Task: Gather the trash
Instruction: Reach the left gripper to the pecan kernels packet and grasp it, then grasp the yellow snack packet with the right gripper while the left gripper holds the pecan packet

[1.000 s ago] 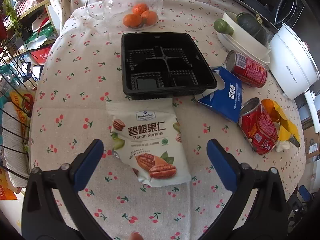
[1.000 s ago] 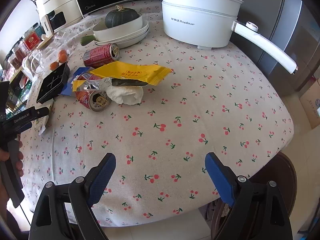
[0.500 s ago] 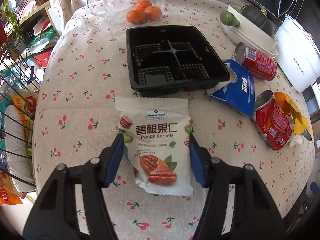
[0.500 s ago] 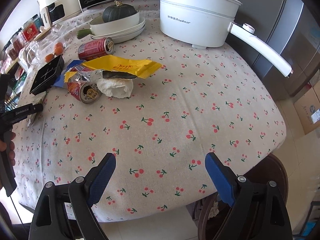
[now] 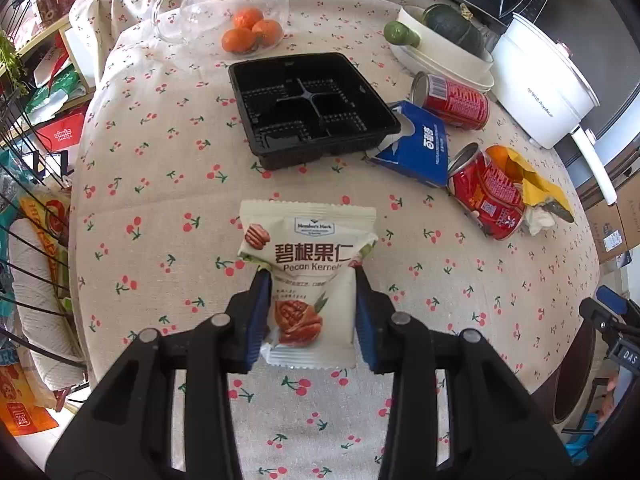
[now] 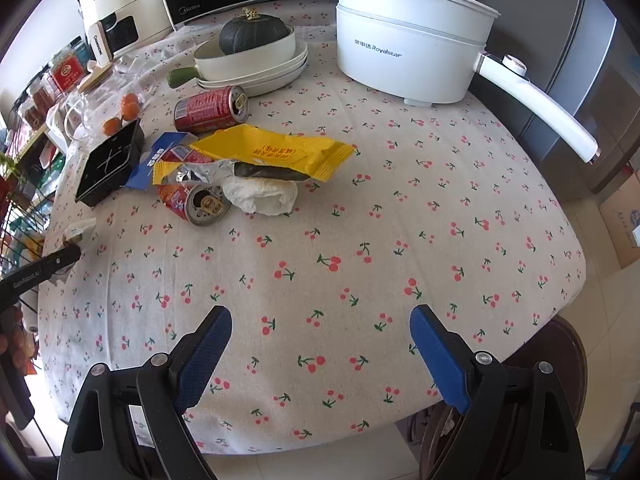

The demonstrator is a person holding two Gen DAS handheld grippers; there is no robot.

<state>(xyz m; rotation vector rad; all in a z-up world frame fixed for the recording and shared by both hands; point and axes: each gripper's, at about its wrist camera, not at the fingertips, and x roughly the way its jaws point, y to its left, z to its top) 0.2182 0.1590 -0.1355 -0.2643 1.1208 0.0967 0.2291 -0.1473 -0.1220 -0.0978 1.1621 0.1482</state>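
My left gripper (image 5: 312,276) is shut on a white pecan kernel packet (image 5: 310,264) and holds it just above the cherry-print tablecloth (image 5: 160,184). Beyond it lie a black plastic tray (image 5: 312,108), a blue carton (image 5: 420,146), two red cans (image 5: 486,196) (image 5: 452,98), a yellow wrapper (image 6: 276,152) and a crumpled tissue (image 6: 260,196). My right gripper (image 6: 320,340) is open and empty over the table's near edge, well short of the trash pile. The packet also shows at the far left of the right wrist view (image 6: 80,230).
A white electric pot (image 6: 408,36) with a long handle stands at the back. Stacked white dishes hold a dark squash (image 6: 252,36). A glass jug (image 5: 224,4) and oranges (image 5: 252,32) sit behind the tray. A wire rack (image 5: 24,208) stands beside the table.
My left gripper closed from wide open onto the pecan packet and lifted it slightly. My right gripper stayed open and drew back a little toward the table's edge.
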